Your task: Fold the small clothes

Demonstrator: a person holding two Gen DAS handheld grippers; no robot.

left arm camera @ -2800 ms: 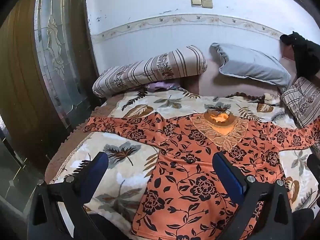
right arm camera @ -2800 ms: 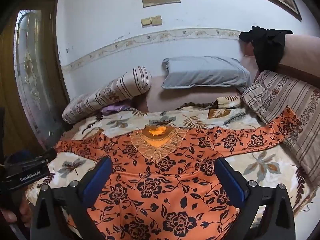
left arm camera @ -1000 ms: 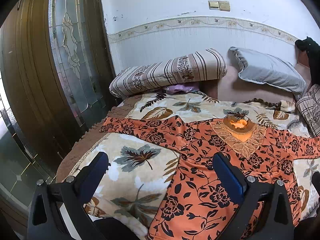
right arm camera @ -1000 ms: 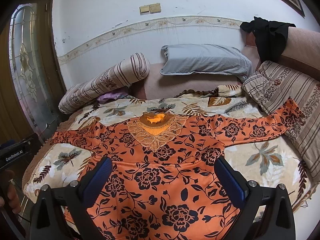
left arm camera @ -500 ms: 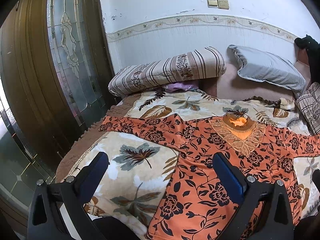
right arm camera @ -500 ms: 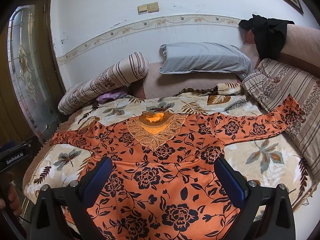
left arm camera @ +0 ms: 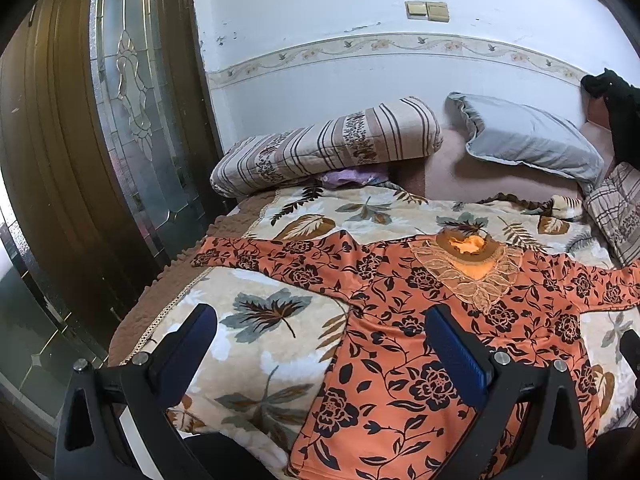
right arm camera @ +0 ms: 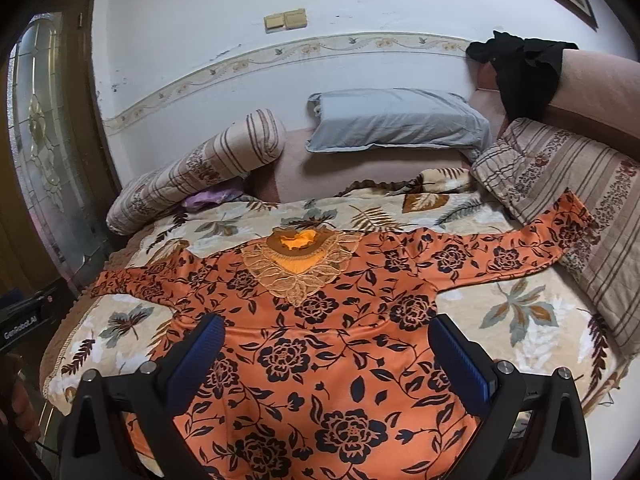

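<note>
An orange long-sleeved top with black flowers (right arm camera: 332,344) lies flat on the bed, front up, lace neckline (right arm camera: 298,268) toward the pillows, both sleeves spread out. Its left sleeve (left arm camera: 264,256) reaches the bed's left edge. Its right sleeve (right arm camera: 532,248) lies up against a striped cushion. My left gripper (left arm camera: 320,344) is open and empty, held above the top's left side. My right gripper (right arm camera: 326,348) is open and empty, held above the top's lower body. The left gripper's body also shows at the left edge of the right wrist view (right arm camera: 24,320).
The top lies on a leaf-print blanket (left arm camera: 264,320). A striped bolster (left arm camera: 328,144) and a grey pillow (right arm camera: 396,120) lie at the head. A striped cushion (right arm camera: 568,184) lines the right side, with a black garment (right arm camera: 524,72) above it. A glass-panelled door (left arm camera: 132,92) stands at the left.
Both grippers have stayed open and empty. The left view has drifted slightly; the top has not moved.
</note>
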